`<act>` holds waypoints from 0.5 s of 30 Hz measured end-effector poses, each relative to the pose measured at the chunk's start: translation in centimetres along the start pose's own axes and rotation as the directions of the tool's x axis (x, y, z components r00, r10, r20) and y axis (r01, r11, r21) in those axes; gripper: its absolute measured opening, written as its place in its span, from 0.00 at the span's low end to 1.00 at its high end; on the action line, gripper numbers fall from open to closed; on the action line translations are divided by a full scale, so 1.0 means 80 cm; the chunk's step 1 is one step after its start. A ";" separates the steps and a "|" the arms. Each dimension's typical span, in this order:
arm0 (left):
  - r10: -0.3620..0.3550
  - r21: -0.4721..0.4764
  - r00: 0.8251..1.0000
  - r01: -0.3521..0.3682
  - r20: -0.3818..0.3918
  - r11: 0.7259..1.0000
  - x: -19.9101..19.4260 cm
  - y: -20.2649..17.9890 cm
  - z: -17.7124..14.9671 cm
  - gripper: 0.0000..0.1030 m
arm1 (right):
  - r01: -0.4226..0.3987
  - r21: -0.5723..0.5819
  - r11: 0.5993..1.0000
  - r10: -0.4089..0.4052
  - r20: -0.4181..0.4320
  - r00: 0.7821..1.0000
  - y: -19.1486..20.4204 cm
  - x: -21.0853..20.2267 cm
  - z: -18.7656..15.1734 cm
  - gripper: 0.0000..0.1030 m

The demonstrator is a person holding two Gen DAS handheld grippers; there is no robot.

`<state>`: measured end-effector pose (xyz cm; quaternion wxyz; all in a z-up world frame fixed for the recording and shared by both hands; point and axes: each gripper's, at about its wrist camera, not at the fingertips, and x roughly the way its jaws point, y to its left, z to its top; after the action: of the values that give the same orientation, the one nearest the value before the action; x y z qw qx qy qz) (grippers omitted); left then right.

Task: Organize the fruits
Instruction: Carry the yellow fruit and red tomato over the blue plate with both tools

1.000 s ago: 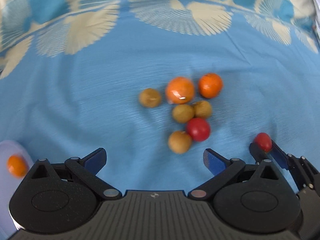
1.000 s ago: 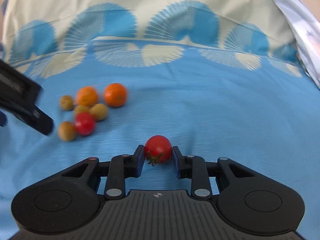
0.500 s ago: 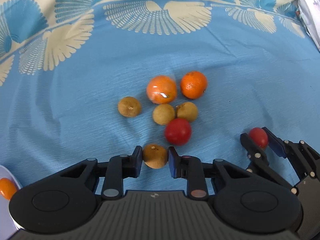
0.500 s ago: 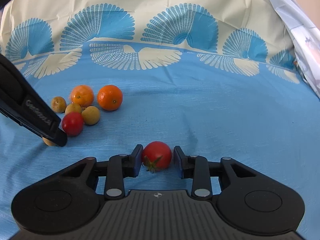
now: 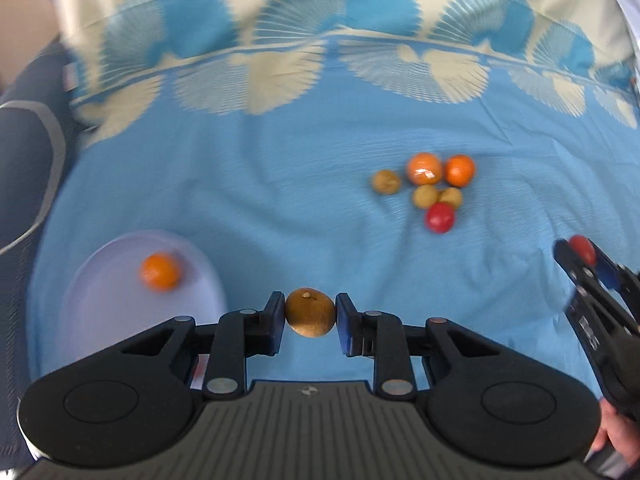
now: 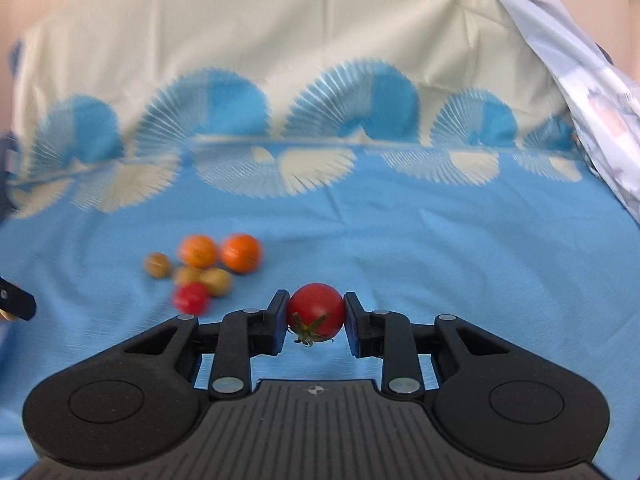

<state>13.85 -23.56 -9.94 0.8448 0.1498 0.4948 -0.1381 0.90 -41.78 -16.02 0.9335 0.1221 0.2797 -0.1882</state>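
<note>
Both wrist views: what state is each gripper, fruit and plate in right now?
left gripper: shut on brown fruit, lifted
right gripper: shut on tomato
plate: holds one orange
fruit pile: loose on blue cloth, six pieces

My left gripper, black with blue pads, held a brown fruit; my right gripper pinched a red tomato with a green stem. The cloth was blue with cream fans, the plate pale lilac.
</note>
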 end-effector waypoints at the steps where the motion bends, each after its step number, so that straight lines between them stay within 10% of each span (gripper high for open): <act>1: 0.003 -0.018 1.000 -0.003 -0.002 1.000 -0.013 0.012 -0.007 0.29 | -0.021 -0.011 1.000 0.021 0.006 1.000 0.007 -0.017 0.001 0.29; 15: 0.036 -0.220 0.996 -0.017 0.082 0.975 -0.176 0.155 -0.127 0.29 | -0.372 -0.171 0.912 0.375 -0.019 0.927 0.133 -0.239 -0.006 0.29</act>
<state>3.89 -7.04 -0.89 0.8782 0.0565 0.4685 -0.0779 -9.66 -26.65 -4.23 0.9612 0.0909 0.2599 0.0175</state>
